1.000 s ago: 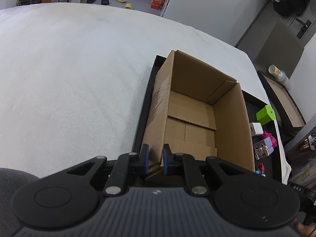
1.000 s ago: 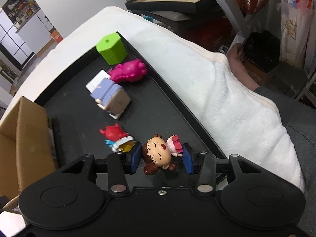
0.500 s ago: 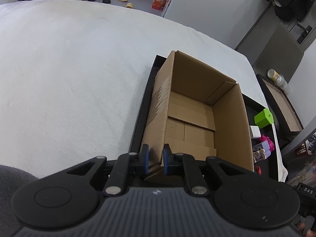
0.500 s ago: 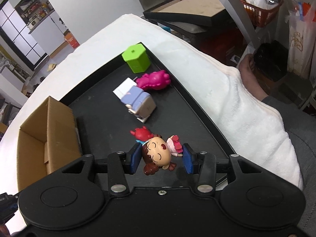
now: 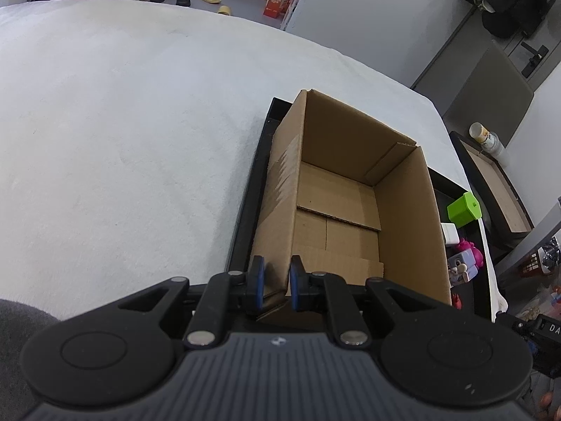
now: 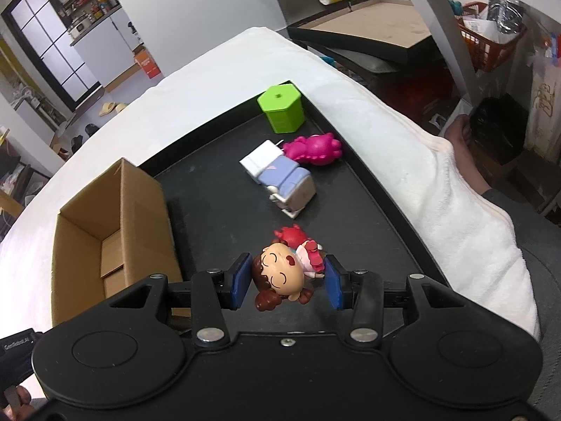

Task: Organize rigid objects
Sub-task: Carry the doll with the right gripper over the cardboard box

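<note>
Currently: my right tool (image 6: pixel 288 281) grips doll figure (image 6: pixel 280 275) above the tray (image 6: pixel 210 189); left tool (image 5: pixel 274 282) pinches the empty cardboard box (image 5: pixel 406 217) at its near corner. Four toys remain along the tray's right edge.

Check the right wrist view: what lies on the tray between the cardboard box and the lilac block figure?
Nothing: bare black tray separates the cardboard box from the lilac block figure.

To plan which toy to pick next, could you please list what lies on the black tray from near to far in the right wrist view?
Doll held in the right gripper → red figure → blue-and-white block toy → magenta figure → green hexagonal container.
</note>
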